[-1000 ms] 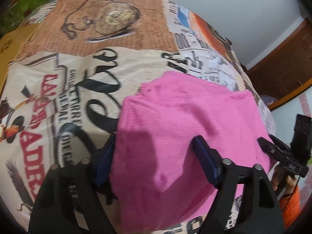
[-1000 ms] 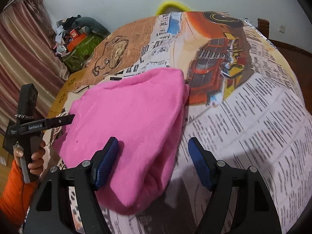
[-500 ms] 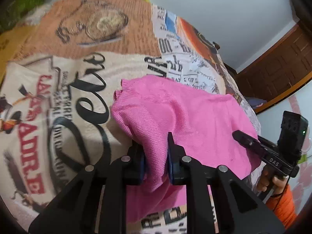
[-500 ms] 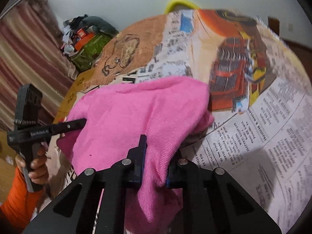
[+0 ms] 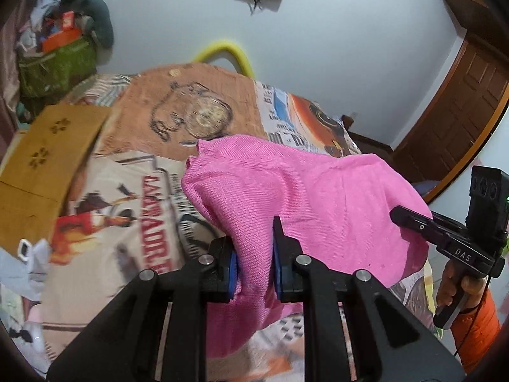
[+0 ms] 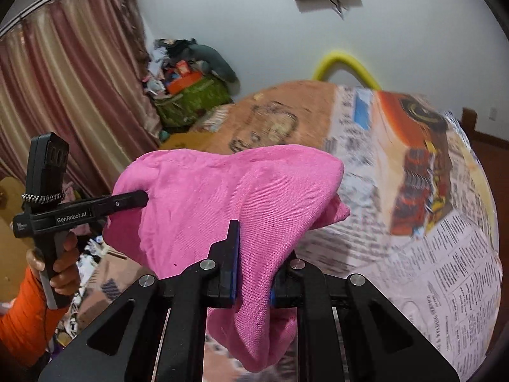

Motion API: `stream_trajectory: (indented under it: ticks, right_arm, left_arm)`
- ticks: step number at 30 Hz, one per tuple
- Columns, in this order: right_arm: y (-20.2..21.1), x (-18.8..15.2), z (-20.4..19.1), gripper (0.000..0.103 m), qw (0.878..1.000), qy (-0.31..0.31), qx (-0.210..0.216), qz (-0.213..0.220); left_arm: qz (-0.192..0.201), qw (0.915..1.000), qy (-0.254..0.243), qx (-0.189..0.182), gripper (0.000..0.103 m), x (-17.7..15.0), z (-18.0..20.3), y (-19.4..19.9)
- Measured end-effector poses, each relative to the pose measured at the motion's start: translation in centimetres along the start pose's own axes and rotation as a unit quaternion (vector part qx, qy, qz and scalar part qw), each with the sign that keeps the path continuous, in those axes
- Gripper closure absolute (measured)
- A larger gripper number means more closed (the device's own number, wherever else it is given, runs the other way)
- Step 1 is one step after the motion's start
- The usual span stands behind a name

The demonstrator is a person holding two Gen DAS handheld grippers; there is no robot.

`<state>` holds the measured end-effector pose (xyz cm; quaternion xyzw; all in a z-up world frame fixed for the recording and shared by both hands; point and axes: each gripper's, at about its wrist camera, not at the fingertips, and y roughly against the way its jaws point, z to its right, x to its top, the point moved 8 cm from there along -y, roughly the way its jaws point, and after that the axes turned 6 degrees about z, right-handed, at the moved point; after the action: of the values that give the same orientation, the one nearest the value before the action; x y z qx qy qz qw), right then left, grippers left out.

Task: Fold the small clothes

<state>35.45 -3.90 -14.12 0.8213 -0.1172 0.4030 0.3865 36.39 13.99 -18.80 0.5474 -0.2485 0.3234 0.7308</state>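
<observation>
Above the bed [image 5: 133, 191], left tool [image 5: 253, 265] and right tool [image 6: 253, 273] each pinch a fold of the pink garment [image 5: 286, 191], stretched between them.

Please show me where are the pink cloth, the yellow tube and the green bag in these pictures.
pink cloth [image 5: 305, 191]: left wrist view, on its raised middle.
yellow tube [image 6: 346, 62]: right wrist view, on the top of its arch behind the bed.
green bag [image 5: 57, 67]: left wrist view, on its front side.
</observation>
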Motion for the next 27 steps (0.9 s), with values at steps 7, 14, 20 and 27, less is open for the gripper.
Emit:
stream_trajectory:
  ticks: [7, 14, 20, 27]
  right_arm:
    - [-1.6, -0.7, -4.7, 0.091, 1.000, 0.017, 0.017, -0.010]
    - [-5.7, -3.9, -6.3, 0.091, 0.998, 0.007, 0.021, -0.057]
    - [-9.6, -6.8, -5.8, 0.091, 0.994, 0.009, 0.007, -0.105]
    - [-11.1, -8.3, -4.4, 0.089, 0.992, 0.018, -0.017, -0.126]
  left_arm:
    - [-0.010, 0.9995, 0.012, 0.027, 0.086, -2.0, -4.4, 2.9]
    - [-0.055, 0.9967, 0.019, 0.056, 0.086, -5.8, -8.9, 1.0]
    - [-0.100, 0.9918, 0.052, 0.060, 0.085, -8.8, -12.5, -2.6]
    - [-0.116, 0.9857, 0.066, 0.103, 0.079, -10.3, -15.5, -4.2]
